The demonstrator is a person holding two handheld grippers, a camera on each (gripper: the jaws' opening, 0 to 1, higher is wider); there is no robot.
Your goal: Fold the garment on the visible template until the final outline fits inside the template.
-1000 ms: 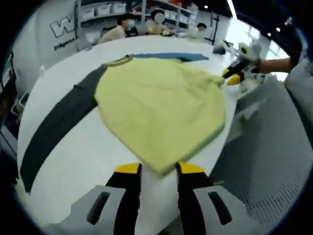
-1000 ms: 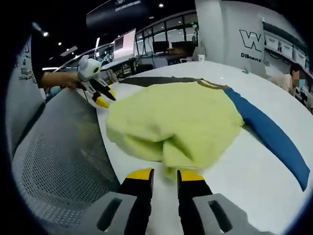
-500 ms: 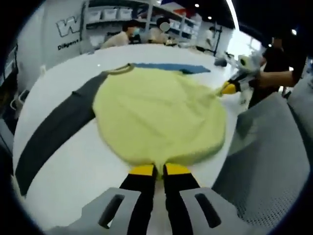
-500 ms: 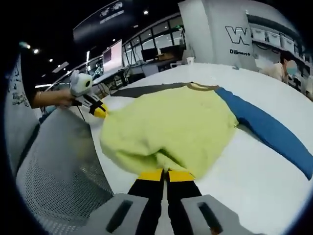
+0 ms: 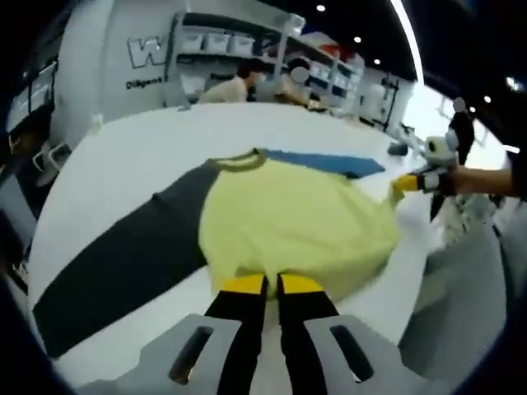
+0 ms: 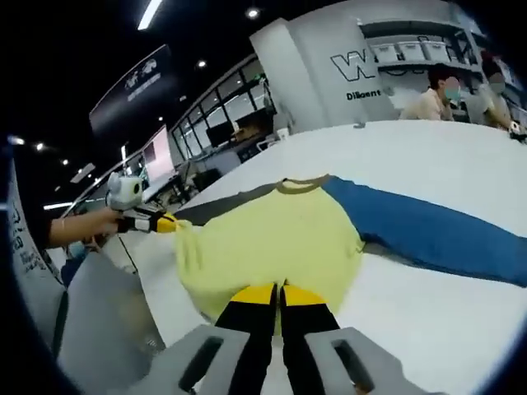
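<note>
A garment with a pale yellow body (image 5: pixel 296 226), one dark grey sleeve (image 5: pixel 123 259) and one blue sleeve (image 5: pixel 325 161) lies on a white round table (image 5: pixel 123 156). My left gripper (image 5: pixel 272 285) is shut on the yellow hem at its near edge. In the right gripper view the same yellow body (image 6: pixel 272 243) spreads ahead, the blue sleeve (image 6: pixel 428 234) running right, and my right gripper (image 6: pixel 278 294) is shut on the hem. The right gripper (image 5: pixel 405 183) comes into the left gripper view at the far right, pinching the hem's other corner. The left gripper (image 6: pixel 160 222) shows likewise at the left of the right gripper view.
A grey mesh chair back (image 6: pixel 99 329) stands close beside the table edge. People sit at shelves (image 5: pixel 255 78) behind the table. A person's hand (image 6: pixel 74 226) holds the other gripper.
Both grippers have closed on the yellow hem and lifted it forward over the body. The views have risen, and more of the grey and blue sleeves now shows.
</note>
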